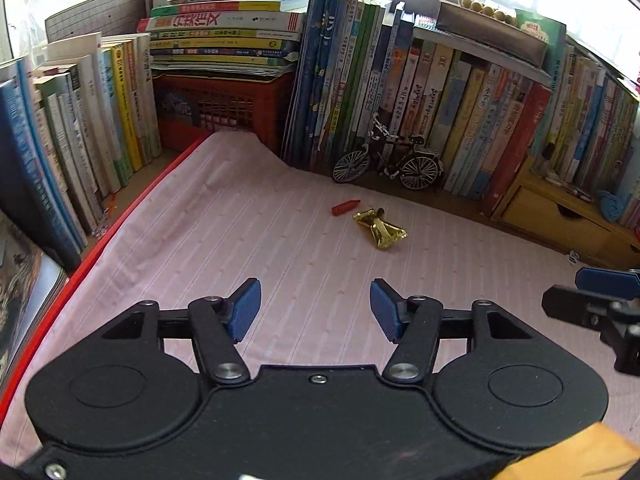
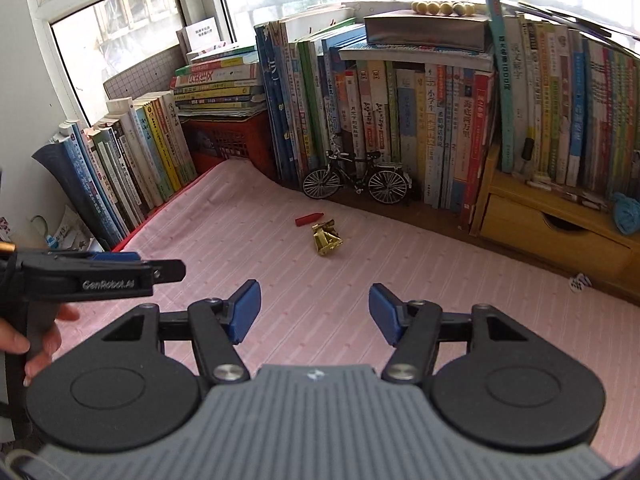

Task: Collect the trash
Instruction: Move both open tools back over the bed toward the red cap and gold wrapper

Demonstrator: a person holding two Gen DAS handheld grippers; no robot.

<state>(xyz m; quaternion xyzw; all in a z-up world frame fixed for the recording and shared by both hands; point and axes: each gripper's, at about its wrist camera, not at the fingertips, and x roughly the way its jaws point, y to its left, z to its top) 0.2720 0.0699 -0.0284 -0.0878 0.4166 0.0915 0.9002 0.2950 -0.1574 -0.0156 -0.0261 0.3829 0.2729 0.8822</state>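
The left gripper and right gripper both hang over the pink striped cloth with jaws wide and nothing between them. The trash, a crumpled gold wrapper with a red crayon-like stub just beside it, lies well ahead near the model bicycle. A closing grip may flatten the wrapper or bunch up cloth, and a reach too far could topple the bicycle.

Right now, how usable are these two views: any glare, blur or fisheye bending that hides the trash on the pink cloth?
Left wrist view: windows blown out white along the top, book rows bowed by the lens, left-edge books smeared; the crumpled gold foil wrapper and small red crayon-like piece stay sharp. Right wrist view: the same window glare and bending, wrapper still readable.
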